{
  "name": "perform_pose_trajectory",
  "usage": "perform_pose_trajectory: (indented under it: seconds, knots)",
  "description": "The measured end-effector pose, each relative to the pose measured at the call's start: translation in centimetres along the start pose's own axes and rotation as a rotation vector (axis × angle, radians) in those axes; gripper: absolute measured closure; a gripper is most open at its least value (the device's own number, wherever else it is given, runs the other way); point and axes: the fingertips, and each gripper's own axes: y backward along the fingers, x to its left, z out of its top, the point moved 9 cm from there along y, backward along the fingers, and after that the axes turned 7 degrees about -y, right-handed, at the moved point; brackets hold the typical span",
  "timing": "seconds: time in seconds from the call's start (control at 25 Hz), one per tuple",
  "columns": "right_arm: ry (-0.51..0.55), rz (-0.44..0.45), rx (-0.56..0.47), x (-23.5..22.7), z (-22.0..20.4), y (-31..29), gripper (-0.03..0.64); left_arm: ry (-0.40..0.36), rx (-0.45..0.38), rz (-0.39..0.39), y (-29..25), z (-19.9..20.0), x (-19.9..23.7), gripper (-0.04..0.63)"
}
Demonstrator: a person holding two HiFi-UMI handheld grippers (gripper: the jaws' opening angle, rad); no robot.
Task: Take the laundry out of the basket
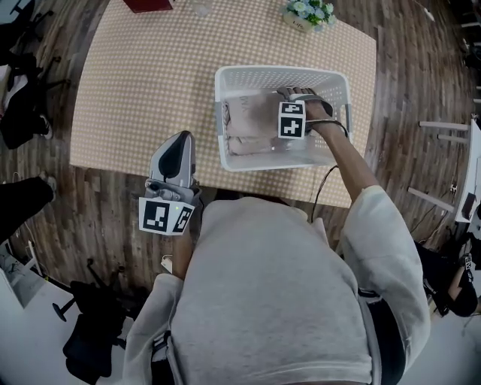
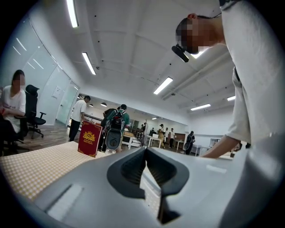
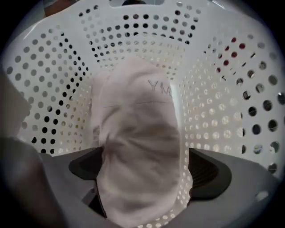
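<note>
A white perforated basket (image 1: 225,98) stands on the checked table (image 1: 143,90), near its front edge. Pale folded laundry (image 1: 244,124) lies inside it. My right gripper (image 1: 297,93) reaches down into the basket from the right. In the right gripper view a bunched pale cloth (image 3: 138,133) rises between the widely parted jaws of the right gripper (image 3: 147,168). There is a gap between the cloth and the right pad, and the basket wall (image 3: 218,102) curves all around. My left gripper (image 1: 179,144) hovers at the table's front edge, left of the basket. Seen in its own view, this left gripper (image 2: 144,155) is shut and holds nothing.
A dark red booklet (image 1: 148,4) (image 2: 90,139) stands at the table's far edge. A small pot of flowers (image 1: 310,13) sits far right. Black office chairs (image 1: 22,98) stand left of the table on the wood floor. Several people stand in the room behind.
</note>
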Motion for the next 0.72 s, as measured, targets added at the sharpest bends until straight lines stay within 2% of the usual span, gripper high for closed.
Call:
perform_pose_trajectory:
  seconds: [0.36,0.56,0.72]
  knots:
    - [-0.026,0.154,0.086,-1.3,0.3,-4.4,0.018,0.003,0.018,0.029,0.7,-0.2,0.6,0.584]
    - [-0.030,0.150,0.063,-1.4,0.4,-4.3,0.018,0.015,0.011,0.026,0.5,-0.1,0.7,0.584]
    - [-0.037,0.126,0.107,-1.0,0.7,-4.2,0.031,0.013,0.002,0.007,0.2,0.0,0.2,0.584]
